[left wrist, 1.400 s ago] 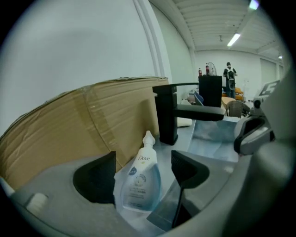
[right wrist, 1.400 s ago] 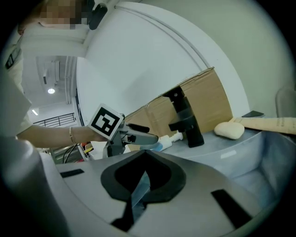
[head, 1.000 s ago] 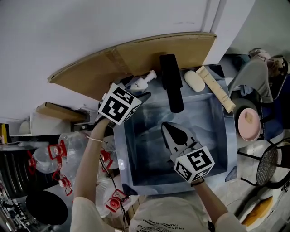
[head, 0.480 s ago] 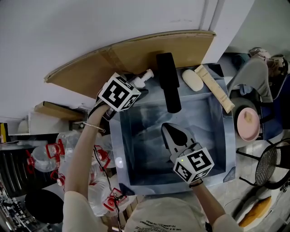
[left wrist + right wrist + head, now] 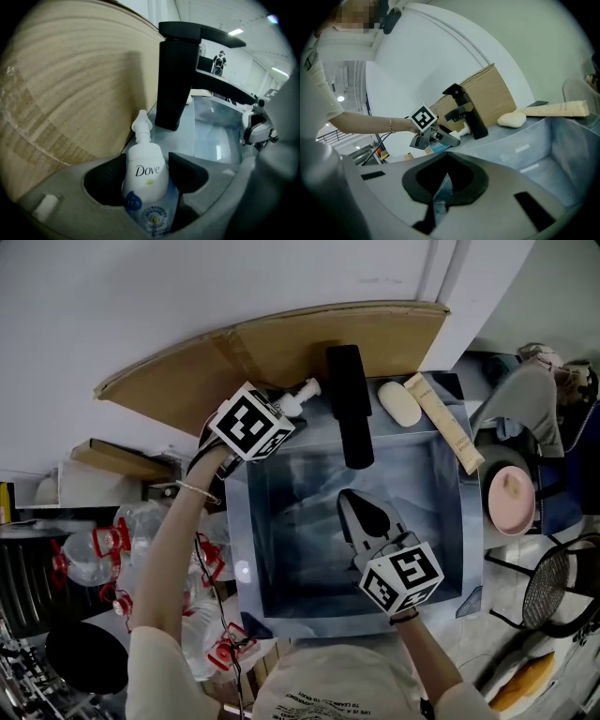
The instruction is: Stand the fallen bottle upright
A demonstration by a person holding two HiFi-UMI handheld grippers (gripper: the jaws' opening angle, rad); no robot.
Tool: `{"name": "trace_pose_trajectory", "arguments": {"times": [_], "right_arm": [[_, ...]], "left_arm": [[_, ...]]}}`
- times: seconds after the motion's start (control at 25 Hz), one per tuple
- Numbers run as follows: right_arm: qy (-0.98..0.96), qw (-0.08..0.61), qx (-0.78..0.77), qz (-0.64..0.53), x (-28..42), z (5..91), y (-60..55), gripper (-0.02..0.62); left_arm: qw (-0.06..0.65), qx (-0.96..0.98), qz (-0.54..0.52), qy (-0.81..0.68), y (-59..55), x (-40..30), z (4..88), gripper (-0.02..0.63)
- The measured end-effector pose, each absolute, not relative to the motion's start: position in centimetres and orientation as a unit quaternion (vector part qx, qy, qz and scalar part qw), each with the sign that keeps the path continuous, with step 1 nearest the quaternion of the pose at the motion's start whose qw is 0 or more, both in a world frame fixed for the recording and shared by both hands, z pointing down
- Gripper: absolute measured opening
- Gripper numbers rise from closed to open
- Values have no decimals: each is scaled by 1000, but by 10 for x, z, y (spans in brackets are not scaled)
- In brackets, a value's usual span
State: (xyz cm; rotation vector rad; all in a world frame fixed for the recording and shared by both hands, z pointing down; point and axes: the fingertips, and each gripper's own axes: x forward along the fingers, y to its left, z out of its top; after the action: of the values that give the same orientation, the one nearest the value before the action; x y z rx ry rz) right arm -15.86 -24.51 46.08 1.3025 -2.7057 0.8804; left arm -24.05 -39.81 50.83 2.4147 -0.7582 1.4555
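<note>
Closing round the fallen bottle (image 5: 144,174), left gripper (image 5: 147,164) fingers (image 5: 188,174) seem loose; head view hides that. Right gripper (image 5: 446,178) fingers clenched.

Seen from the person's head, one camera looks steeply down over the whole steel sink (image 5: 246,549), with the black faucet (image 5: 349,418) and the cardboard sheet (image 5: 281,348) at the frame's top. The camera on the left gripper (image 5: 280,409) sits very close and tilted down, sighting along its closing jaws over the Dove pump bottle (image 5: 145,173) between them. The camera on the right gripper (image 5: 352,501) looks almost level across the basin from farther back, toward a soap bar (image 5: 512,119). All three views share the faucet and cardboard
</note>
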Motion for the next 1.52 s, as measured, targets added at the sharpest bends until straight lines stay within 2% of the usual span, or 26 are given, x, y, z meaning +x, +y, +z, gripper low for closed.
{"name": "trace_pose_trajectory", "arguments": {"times": [0.4,0.8,1.24,1.52], "right_arm": [[-870,6,411,271,-159,453,-243,5],[-873,8,410,263,-160,449,-237,4],[-873,9,415,257,-159,447,-231,4],[-870,12,422,255,-158,455,-231,5]], "left_arm": [[83,821,498,-268,-393,-239,505,285],[68,845,428,-314,-395,-238,467,284],[63,872,239,-423,-404,-245,414,284],[49,857,81,-506,-404,-256,396,284]]}}
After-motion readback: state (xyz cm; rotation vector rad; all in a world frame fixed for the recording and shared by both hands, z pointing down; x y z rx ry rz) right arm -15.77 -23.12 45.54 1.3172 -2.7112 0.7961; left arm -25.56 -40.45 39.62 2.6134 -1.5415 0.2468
